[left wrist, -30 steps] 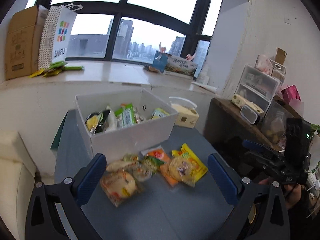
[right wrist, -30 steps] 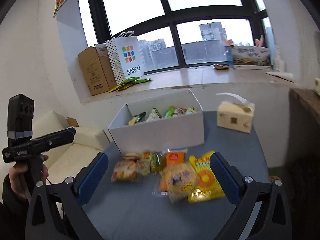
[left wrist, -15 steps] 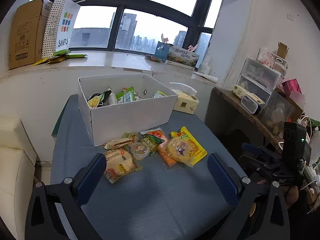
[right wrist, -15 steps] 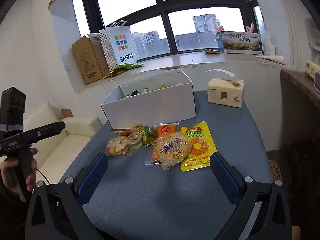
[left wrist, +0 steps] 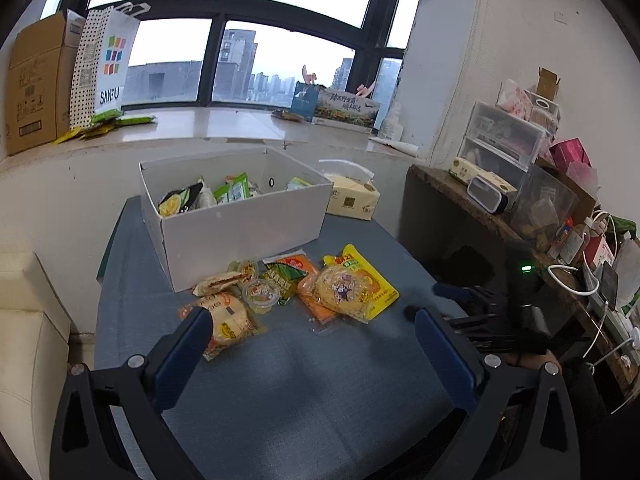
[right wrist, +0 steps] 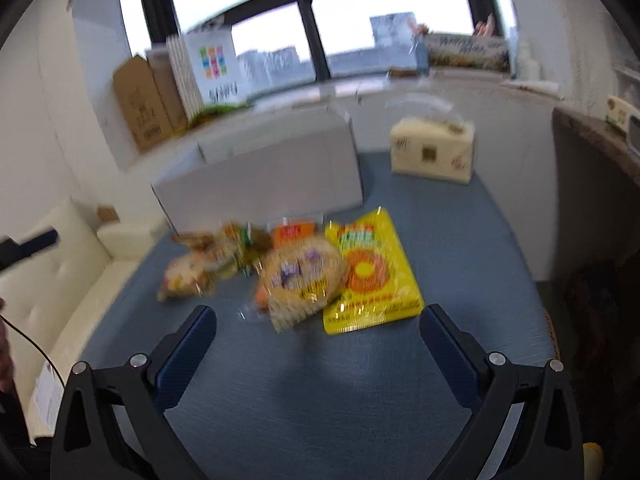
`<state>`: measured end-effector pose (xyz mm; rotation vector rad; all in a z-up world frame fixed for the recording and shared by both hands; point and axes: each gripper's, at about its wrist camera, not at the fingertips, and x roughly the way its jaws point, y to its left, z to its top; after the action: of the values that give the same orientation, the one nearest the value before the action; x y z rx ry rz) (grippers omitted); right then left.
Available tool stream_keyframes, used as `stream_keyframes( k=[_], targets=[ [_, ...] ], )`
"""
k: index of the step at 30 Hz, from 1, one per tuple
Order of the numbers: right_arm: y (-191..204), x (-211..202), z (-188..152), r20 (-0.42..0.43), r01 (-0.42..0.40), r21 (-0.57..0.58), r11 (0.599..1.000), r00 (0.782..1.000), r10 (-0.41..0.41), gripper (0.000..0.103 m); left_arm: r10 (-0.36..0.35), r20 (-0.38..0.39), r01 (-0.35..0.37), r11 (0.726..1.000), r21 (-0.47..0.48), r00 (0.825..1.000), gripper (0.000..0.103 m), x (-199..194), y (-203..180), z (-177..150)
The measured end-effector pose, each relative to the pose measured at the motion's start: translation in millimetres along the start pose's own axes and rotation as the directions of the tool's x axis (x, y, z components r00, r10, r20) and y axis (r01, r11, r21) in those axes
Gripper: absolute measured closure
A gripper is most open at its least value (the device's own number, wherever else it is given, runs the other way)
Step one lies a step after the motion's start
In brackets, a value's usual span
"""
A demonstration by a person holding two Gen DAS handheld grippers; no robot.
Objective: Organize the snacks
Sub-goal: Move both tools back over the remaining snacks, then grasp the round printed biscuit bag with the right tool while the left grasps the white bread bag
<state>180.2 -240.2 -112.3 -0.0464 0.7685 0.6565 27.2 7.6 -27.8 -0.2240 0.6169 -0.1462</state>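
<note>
A white cardboard box (left wrist: 240,228) holds assorted snack packets; more lie just before it, a yellow pouch (right wrist: 370,272) lengthwise toward the box. Left gripper (left wrist: 310,354) and right gripper (right wrist: 318,354) gape wide, empty.

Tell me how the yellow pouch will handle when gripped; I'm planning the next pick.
The yellow pouch lies flat and thin, so it is probably light and floppy. Its glossy film may slip. A round snack pack overlaps it and might shift.

Open white cardboard box (left wrist: 240,232) on blue table, partly filled with packets; loose pile just in front: flat yellow pouch (left wrist: 370,286), round cracker pack (left wrist: 339,289), clear jelly cup (left wrist: 260,295)
</note>
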Motion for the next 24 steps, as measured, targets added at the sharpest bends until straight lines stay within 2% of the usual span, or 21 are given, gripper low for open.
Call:
stream_keyframes(
  k=[3, 6, 9, 13, 16, 17, 18, 19, 24],
  targets=[
    [2, 21, 1, -0.048, 0.033, -0.036, 0.999, 0.998, -0.034, 0.0, 0.001, -0.004, -0.001, 1.0, -0.004, 1.0, 0.0, 2, 2, -2],
    [8, 38, 10, -0.05, 0.003, -0.078, 0.997, 0.999, -0.007, 0.0, 0.003, -0.012, -0.003, 1.0, -0.012, 1.0, 0.0, 4, 4, -4],
    [24, 64, 23, -0.075, 0.041, -0.204, 0.978, 0.996, -0.058, 0.0, 0.008, -0.018, -0.009, 1.0, -0.016, 1.0, 0.0, 5, 6, -6],
    [35, 96, 31, -0.122, 0.027, -0.297, 0.955, 0.99, -0.066, 0.0, 0.023, -0.03, -0.023, 0.999, -0.022, 0.999, 0.0, 7, 11, -8],
    [36, 110, 32, -0.166, -0.001, -0.295, 0.955, 0.985, -0.05, 0.001, 0.028, -0.039, -0.029, 0.999, -0.04, 0.999, 0.0, 10, 18, -10],
    [36, 113, 31, -0.183, -0.004, -0.29, 0.957, 0.982, -0.052, 0.007, 0.03, -0.042, -0.032, 0.998, -0.047, 0.999, 0.0, 11, 20, -10],
    [37, 112, 30, -0.166, 0.028, -0.3, 0.954, 0.983, -0.081, 0.022, 0.036, -0.047, -0.038, 0.998, -0.055, 0.998, 0.0, 12, 22, -11],
    [38, 109, 29, -0.147, 0.055, -0.311, 0.949, 0.984, -0.106, 0.022, 0.038, -0.051, -0.041, 0.997, -0.061, 0.998, 0.0, 13, 24, -12],
    [28, 87, 28, -0.128, 0.012, -0.217, 0.976, 0.991, -0.041, 0.023, 0.053, -0.062, -0.058, 0.995, -0.081, 0.997, 0.0, 19, 34, -15]
  ],
)
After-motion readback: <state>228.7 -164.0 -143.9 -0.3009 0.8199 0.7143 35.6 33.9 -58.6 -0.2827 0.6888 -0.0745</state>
